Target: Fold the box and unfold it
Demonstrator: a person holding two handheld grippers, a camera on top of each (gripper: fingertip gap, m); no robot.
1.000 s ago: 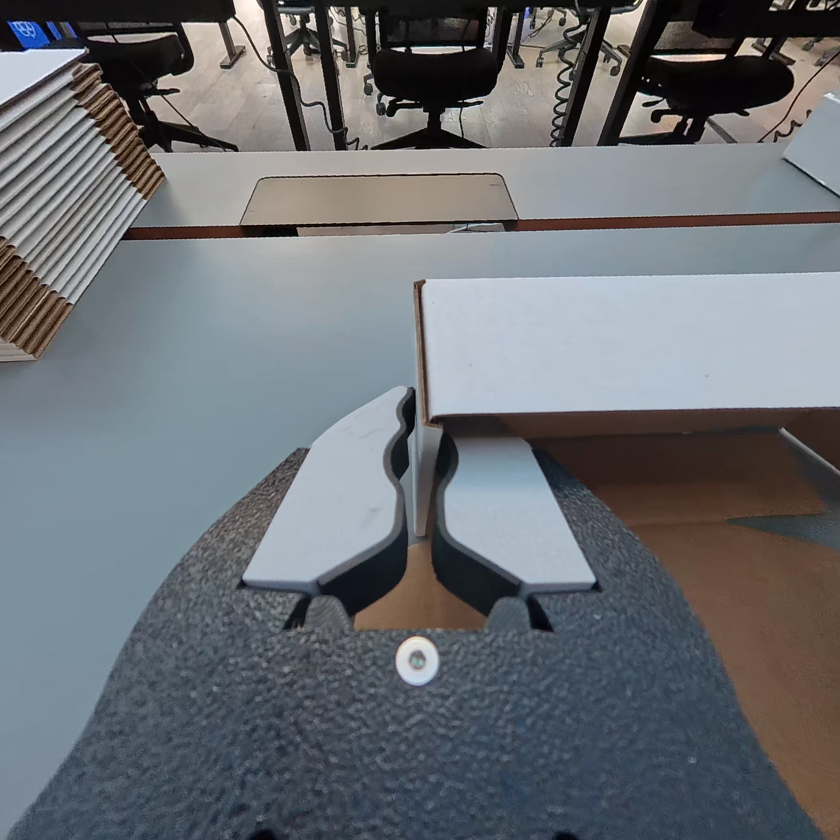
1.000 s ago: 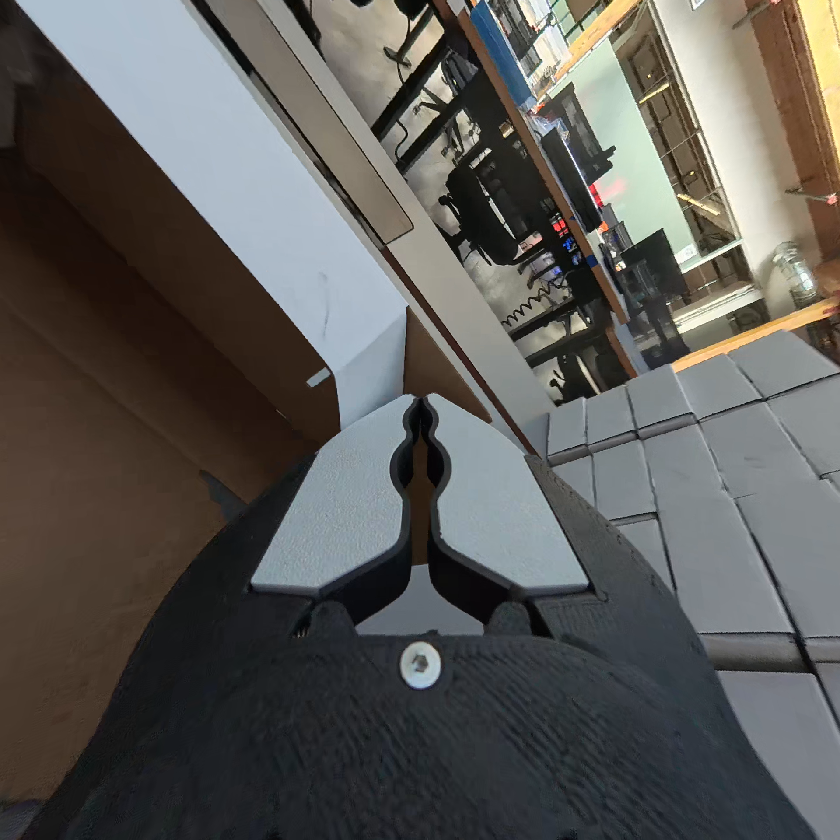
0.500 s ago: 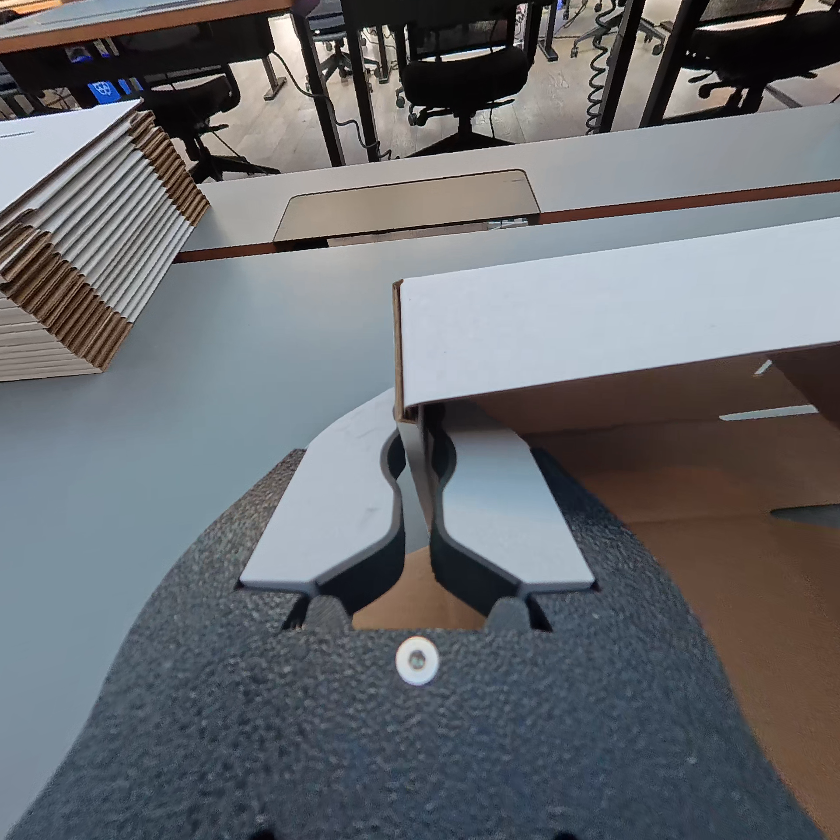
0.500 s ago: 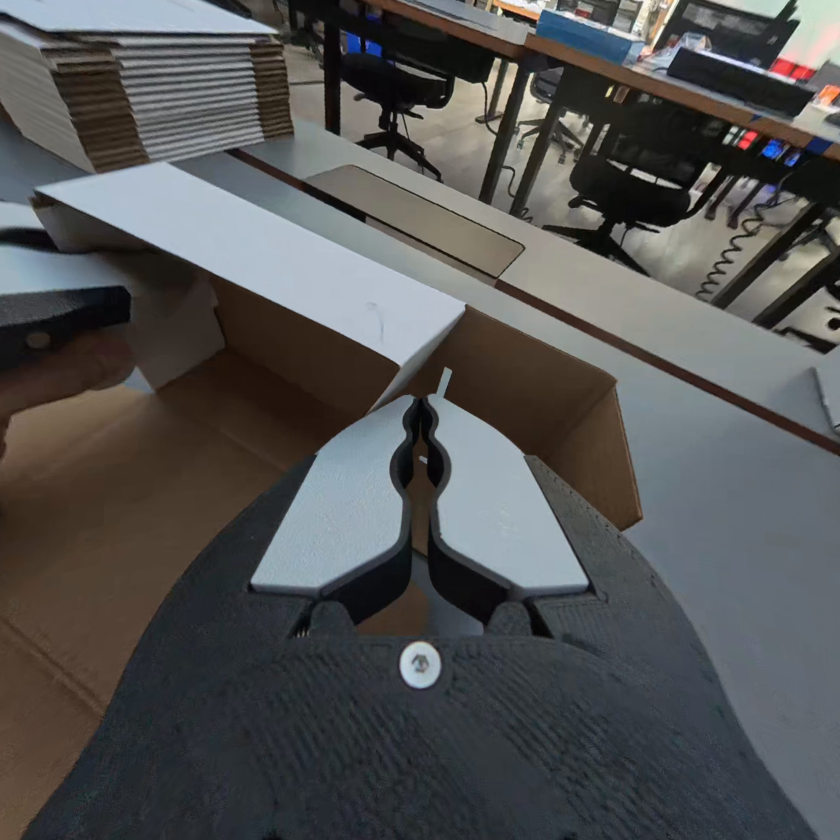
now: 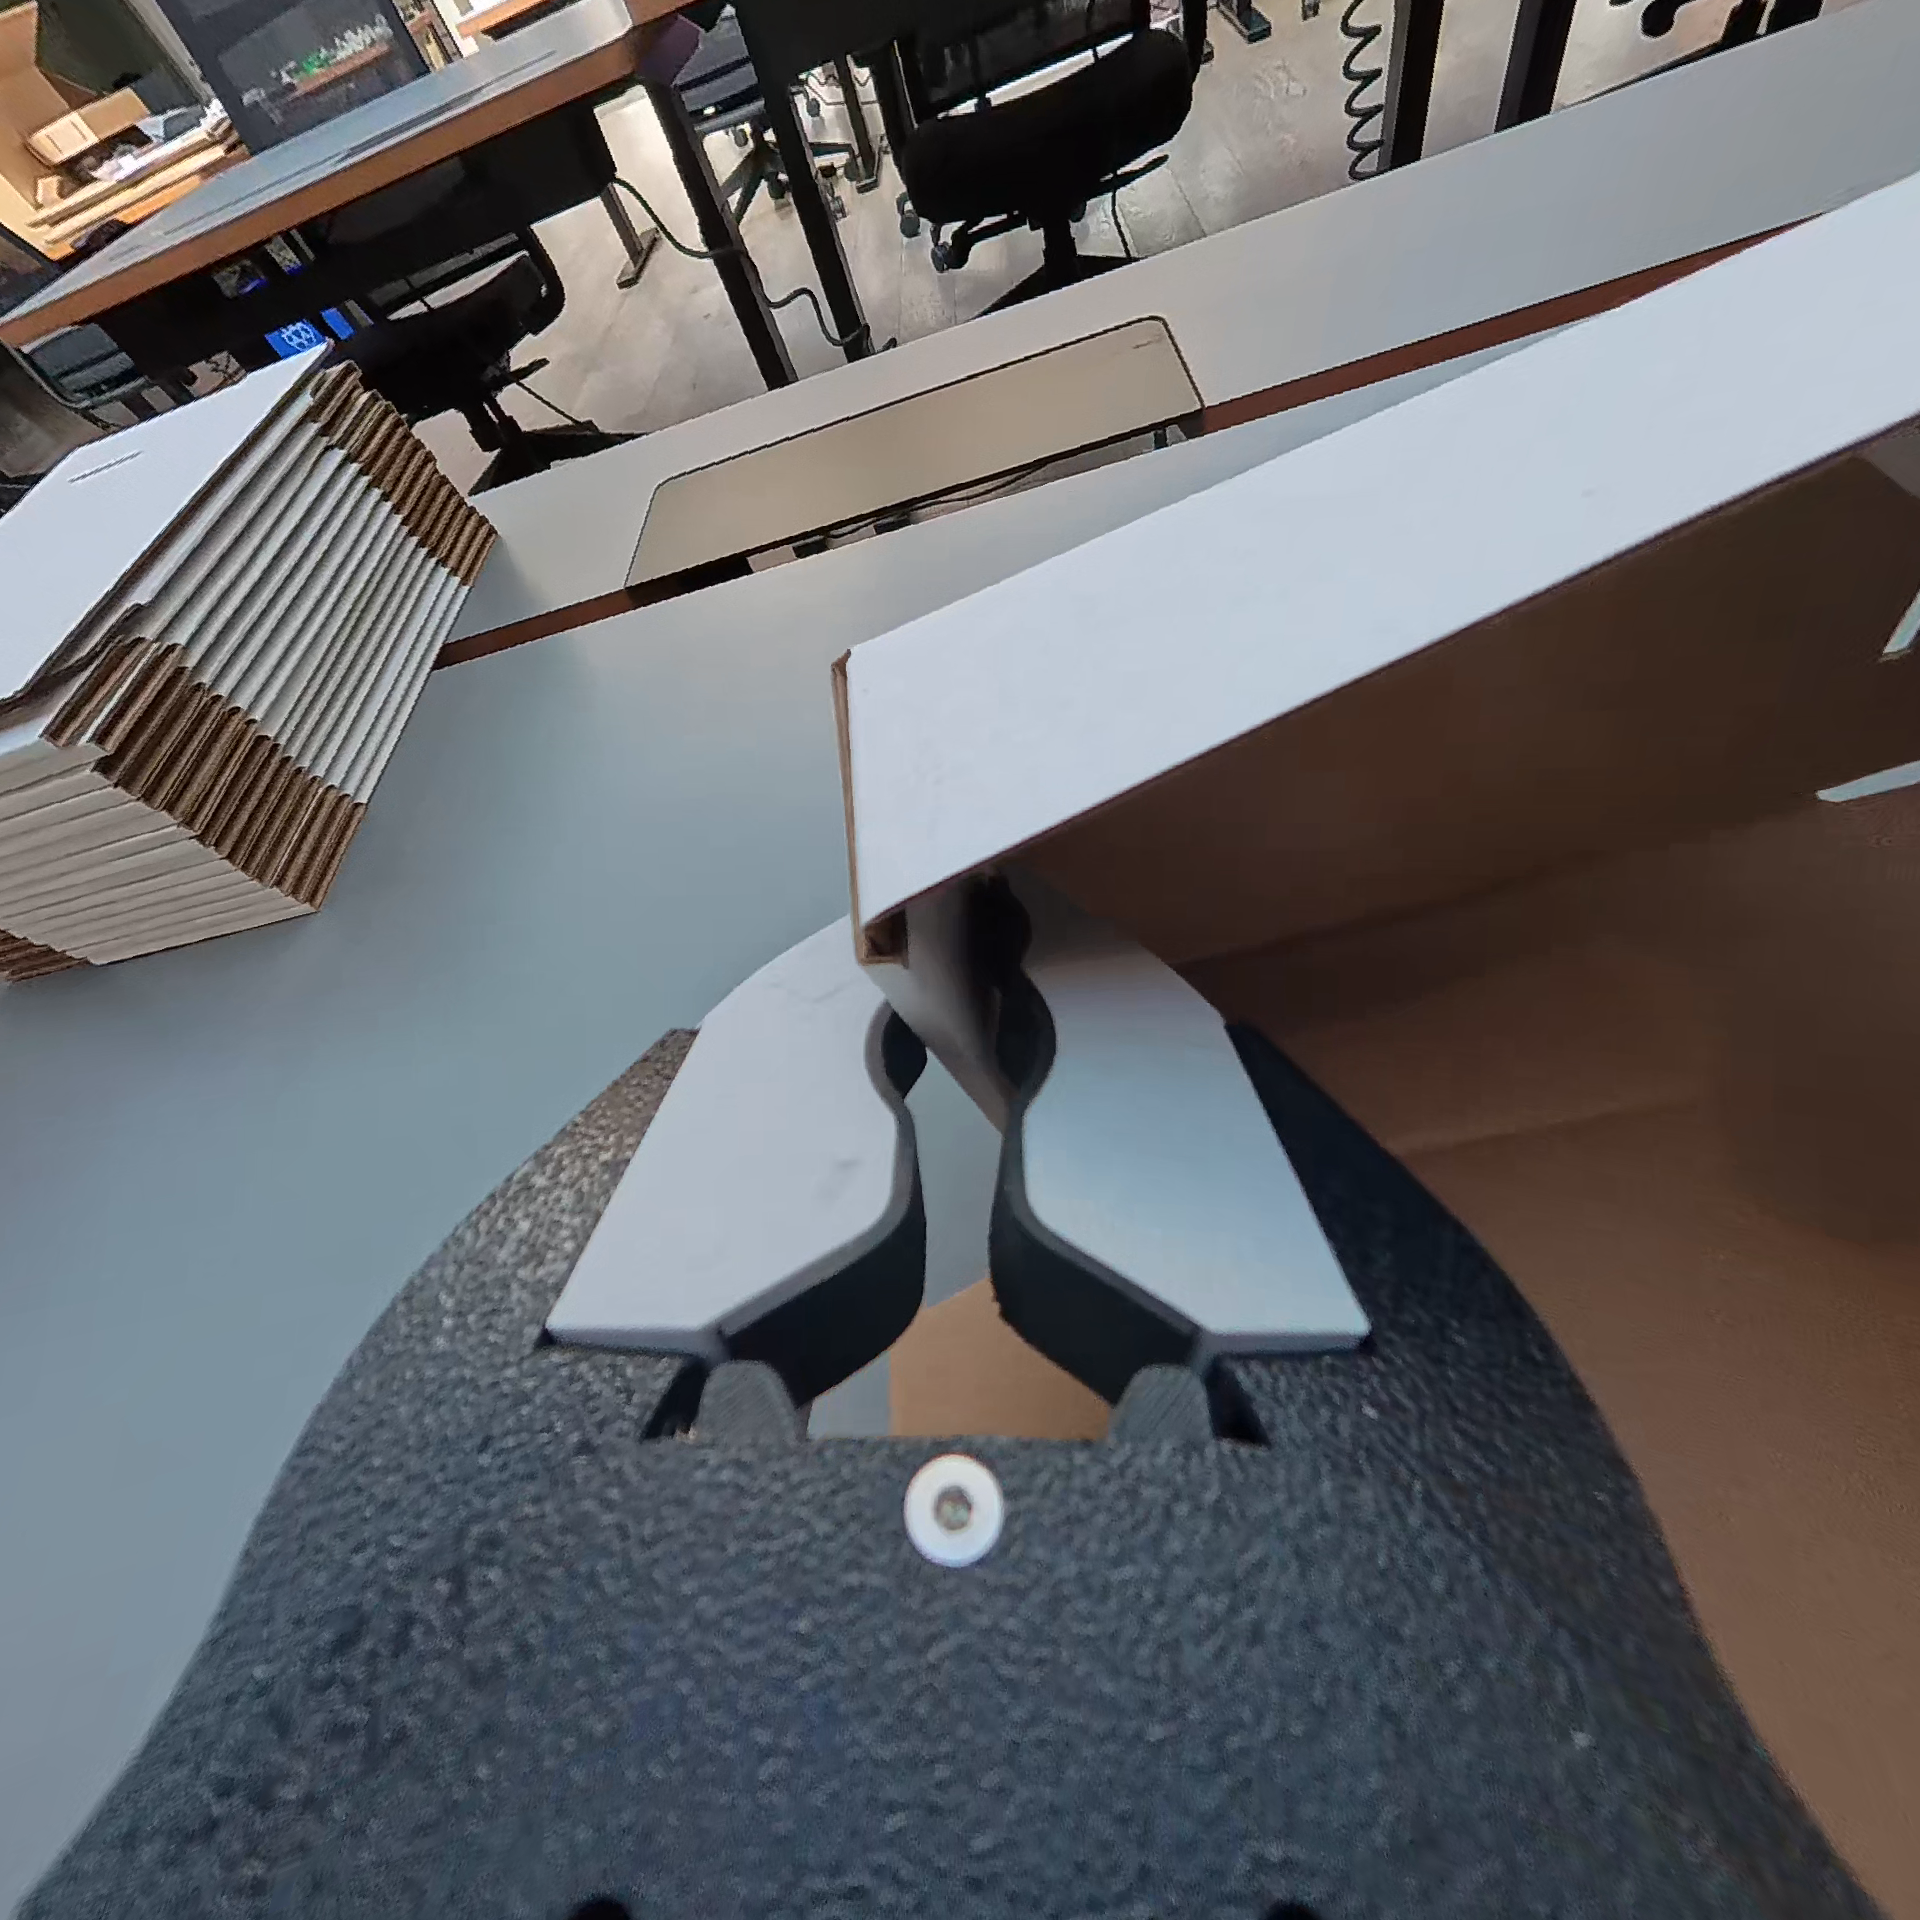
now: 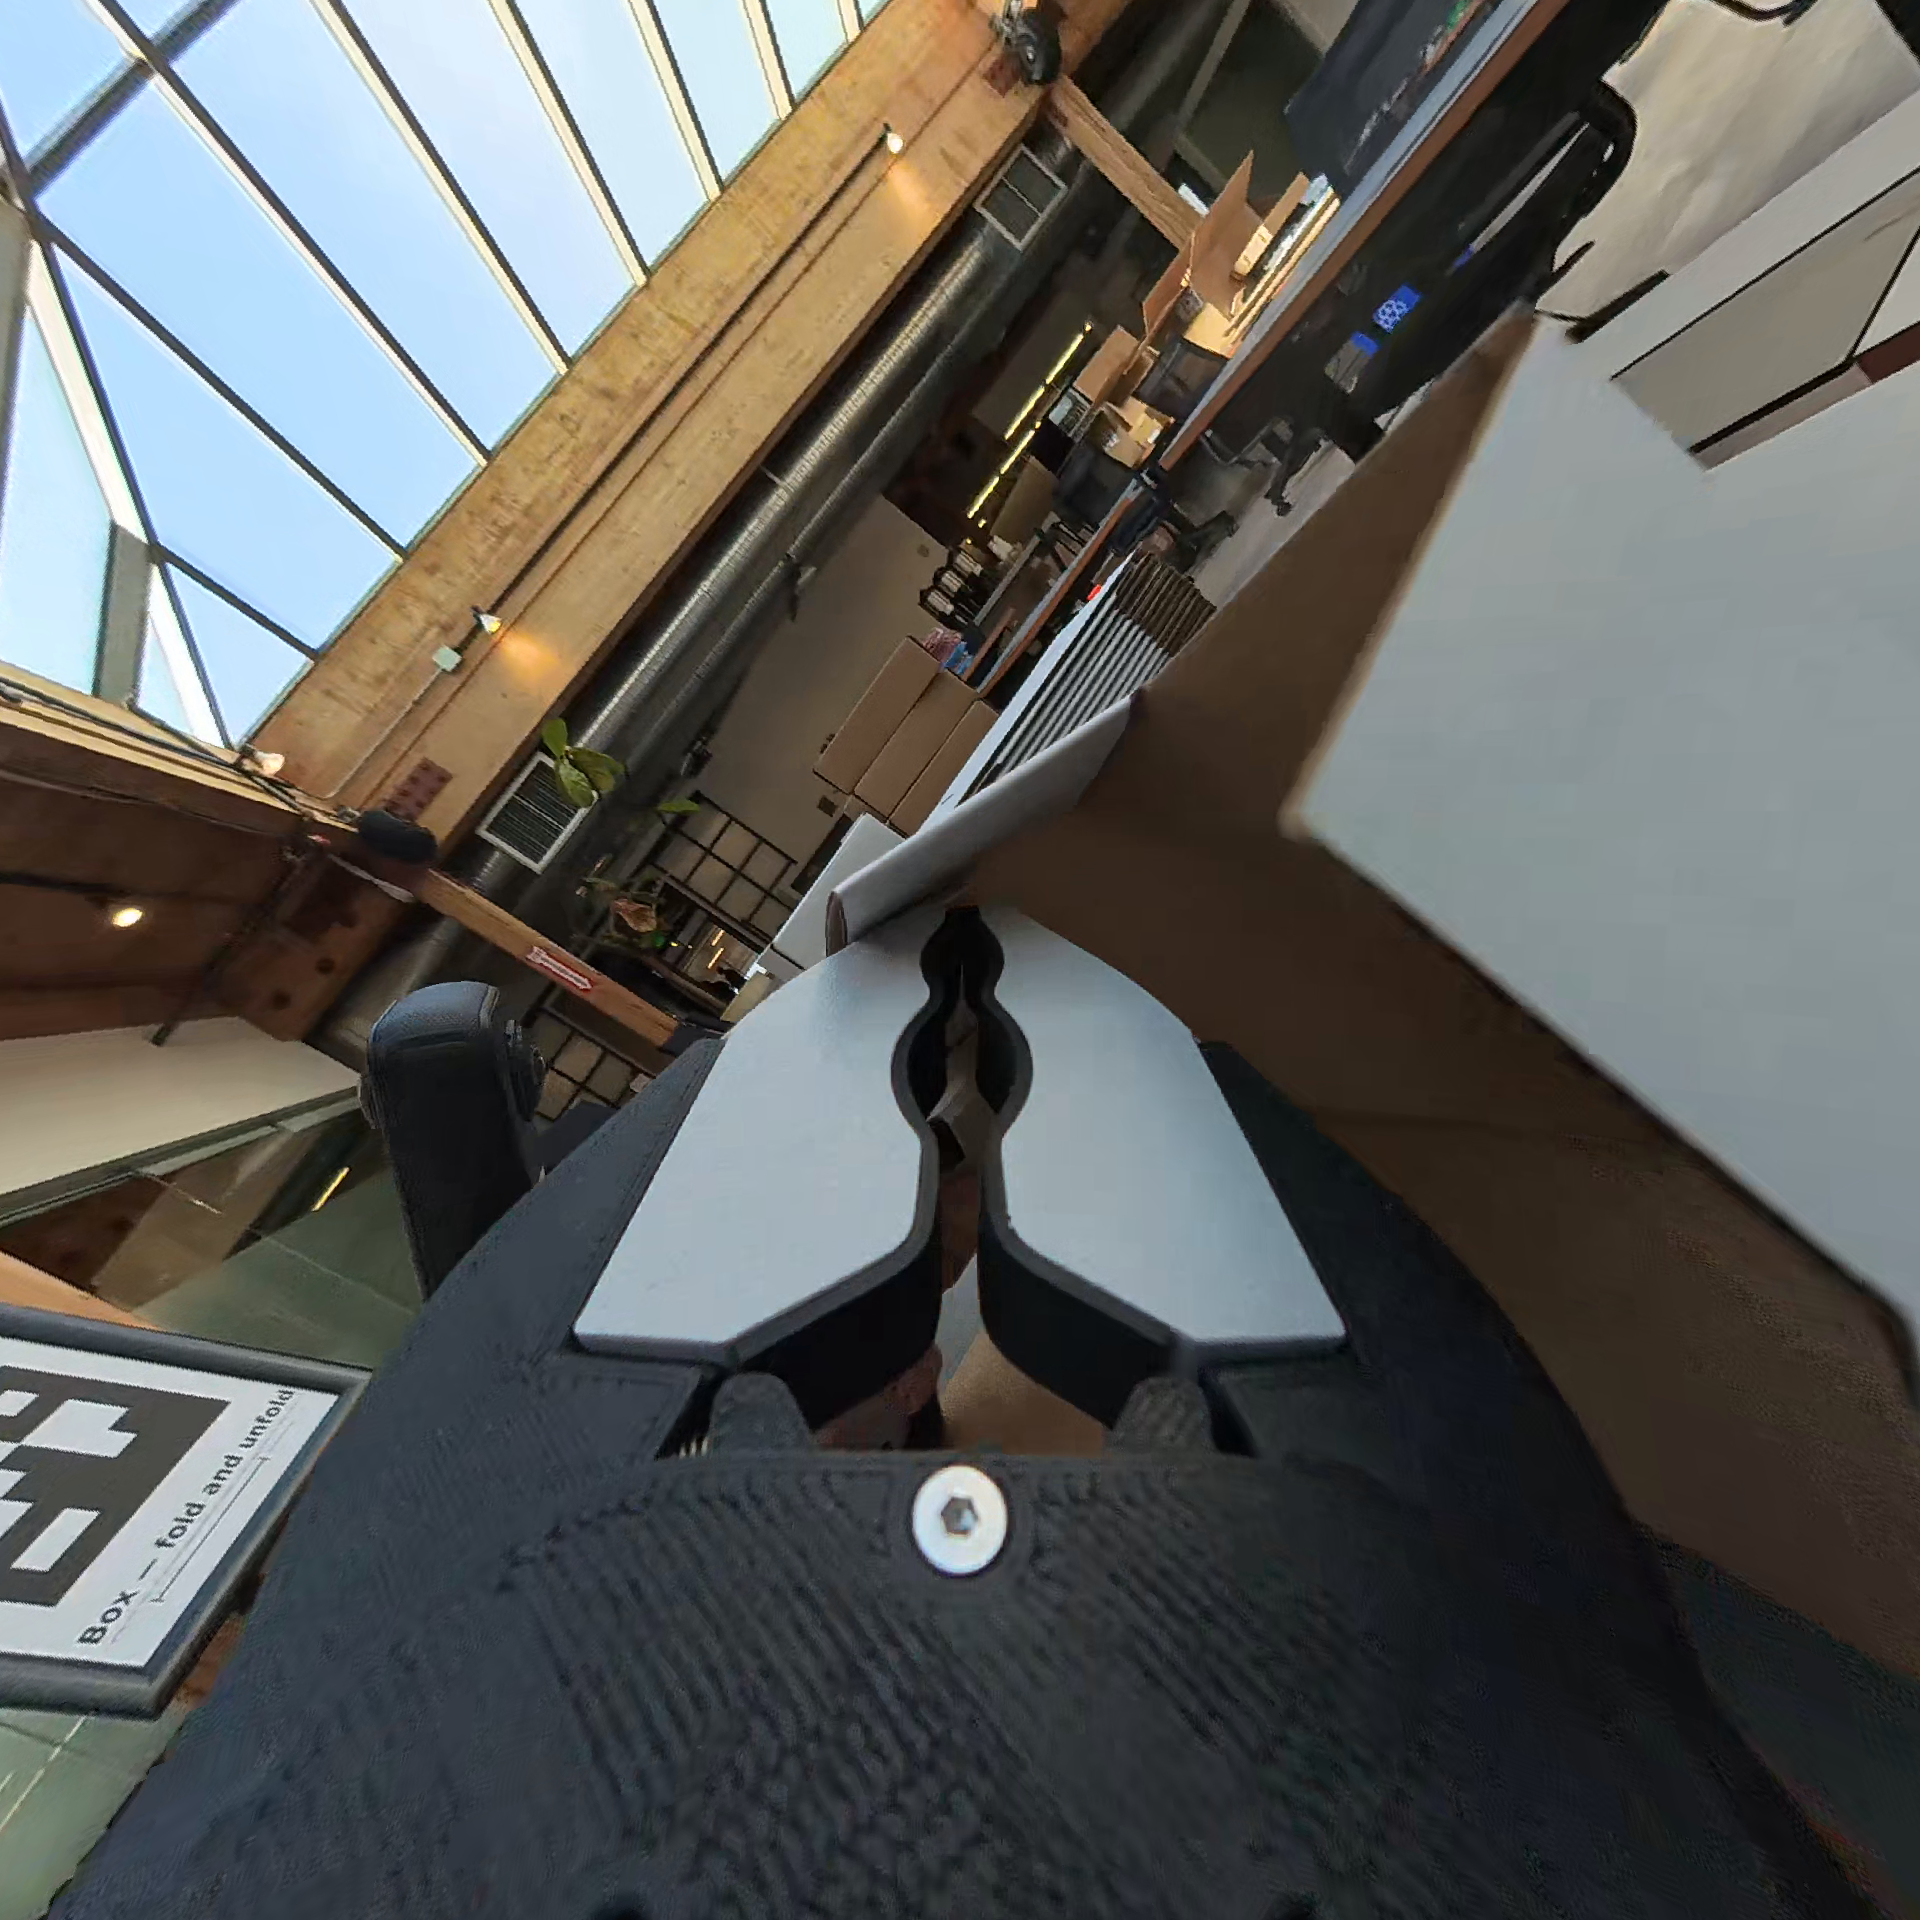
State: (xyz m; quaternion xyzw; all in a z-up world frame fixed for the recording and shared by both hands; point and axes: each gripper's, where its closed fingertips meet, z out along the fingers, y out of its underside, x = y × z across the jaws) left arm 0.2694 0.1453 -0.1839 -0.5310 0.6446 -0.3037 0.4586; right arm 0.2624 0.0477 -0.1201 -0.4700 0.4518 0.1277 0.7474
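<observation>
The box [image 5: 1299, 623] is white outside and brown inside, partly folded, on the grey table [image 5: 364, 1039]. In the left wrist view its long wall leans over the brown floor panel [image 5: 1610, 1195]. My left gripper [image 5: 961, 987] is shut on a white end flap [image 5: 940, 977] at the wall's left corner. In the right wrist view the camera is tilted up toward the ceiling. My right gripper [image 6: 964, 951] is shut on a white flap edge [image 6: 977, 831] of the box [image 6: 1610, 779], whose brown inside and white wall fill the right side.
A stack of flat white cardboard blanks [image 5: 208, 675] lies at the left on the table. A second desk with a cable hatch [image 5: 914, 457] stands behind, with office chairs [image 5: 1039, 114] beyond. A framed card with a marker [image 6: 125, 1496] and a black chair [image 6: 447, 1091] show at the right gripper's left.
My left gripper has lifted and tilted with the flap, and the box wall now leans farther over. My right gripper has swung sharply upward with the box flap, from the table view to the ceiling.
</observation>
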